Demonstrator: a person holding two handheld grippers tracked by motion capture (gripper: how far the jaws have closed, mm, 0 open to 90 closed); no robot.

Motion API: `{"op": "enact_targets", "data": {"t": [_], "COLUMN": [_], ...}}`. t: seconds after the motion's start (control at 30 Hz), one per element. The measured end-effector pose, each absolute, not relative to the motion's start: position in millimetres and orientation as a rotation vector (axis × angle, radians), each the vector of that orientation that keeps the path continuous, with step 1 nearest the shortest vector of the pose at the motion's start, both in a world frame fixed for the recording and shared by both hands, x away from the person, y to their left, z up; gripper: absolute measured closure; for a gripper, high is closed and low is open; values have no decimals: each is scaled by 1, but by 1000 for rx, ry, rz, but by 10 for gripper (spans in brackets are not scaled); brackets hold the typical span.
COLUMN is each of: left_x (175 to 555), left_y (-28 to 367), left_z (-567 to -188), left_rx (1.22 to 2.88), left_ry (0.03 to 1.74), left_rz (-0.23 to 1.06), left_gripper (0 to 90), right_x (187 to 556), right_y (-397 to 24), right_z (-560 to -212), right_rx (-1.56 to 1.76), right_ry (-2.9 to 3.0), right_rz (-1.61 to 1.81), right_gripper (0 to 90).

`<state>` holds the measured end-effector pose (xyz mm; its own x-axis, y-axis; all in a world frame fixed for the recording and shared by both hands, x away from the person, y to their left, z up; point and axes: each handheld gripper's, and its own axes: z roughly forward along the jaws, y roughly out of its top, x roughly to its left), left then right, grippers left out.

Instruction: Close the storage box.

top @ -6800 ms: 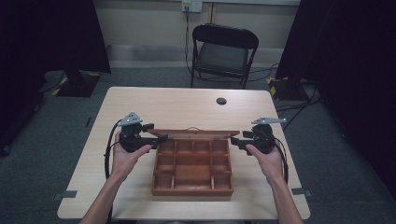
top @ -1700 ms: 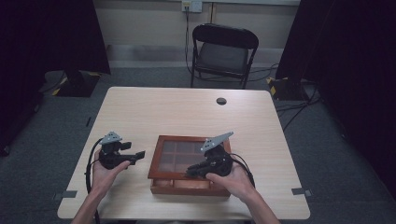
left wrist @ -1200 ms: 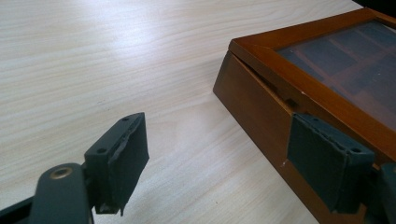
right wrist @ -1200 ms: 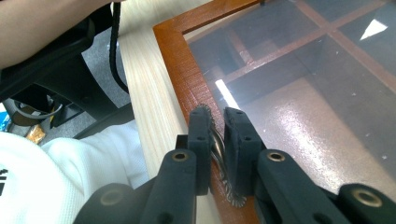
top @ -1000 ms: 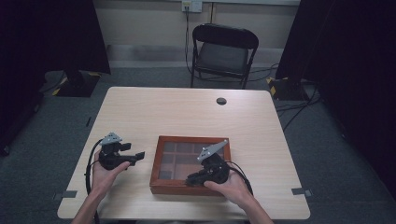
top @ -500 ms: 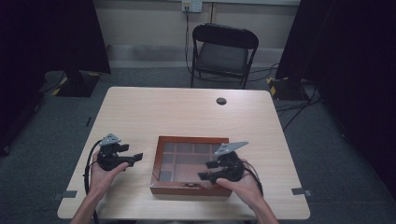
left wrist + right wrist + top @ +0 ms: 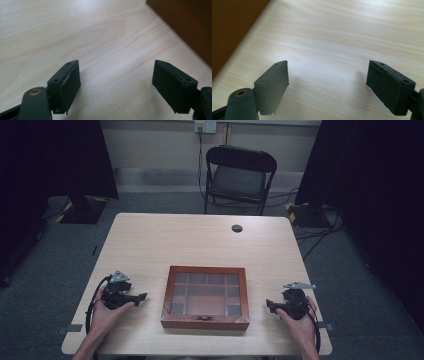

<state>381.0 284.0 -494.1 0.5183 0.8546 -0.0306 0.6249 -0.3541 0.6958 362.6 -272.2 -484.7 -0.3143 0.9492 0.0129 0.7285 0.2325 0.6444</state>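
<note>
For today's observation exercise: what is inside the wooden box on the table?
Through the closed glass lid of the wooden box, divided compartments show, looking dark. Whether they hold anything cannot be told; the frame covers the edges.

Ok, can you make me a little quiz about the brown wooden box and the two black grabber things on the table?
1. True or false: the glass-topped lid of the brown wooden box is shut.
2. What is between the jaws of the black left gripper? A) a screw B) nothing, just the pale wooden table C) the box lid
3. Fill in: the black right gripper sits on the ____ side of the box in the high view, apart from it.

Key
1. True: the lid lies flat and the compartments show through its glass.
2. B: its jaws stand wide apart over bare wood.
3. Right.
</note>
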Motion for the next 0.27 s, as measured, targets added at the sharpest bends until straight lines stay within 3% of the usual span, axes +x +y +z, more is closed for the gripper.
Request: {"op": "enact_targets", "data": {"t": [0.27], "left_x": [381], "left_y": [283], "left_z": [-501], "left_rx": [2074], "left_ry": [1164], "left_rz": [507], "left_gripper": [138], "right_x": [359], "right_y": [-275], "right_z": [-494], "right_rx": [1538], "right_ry": [2054], "right_rz": [802], "right_gripper": [128]}}
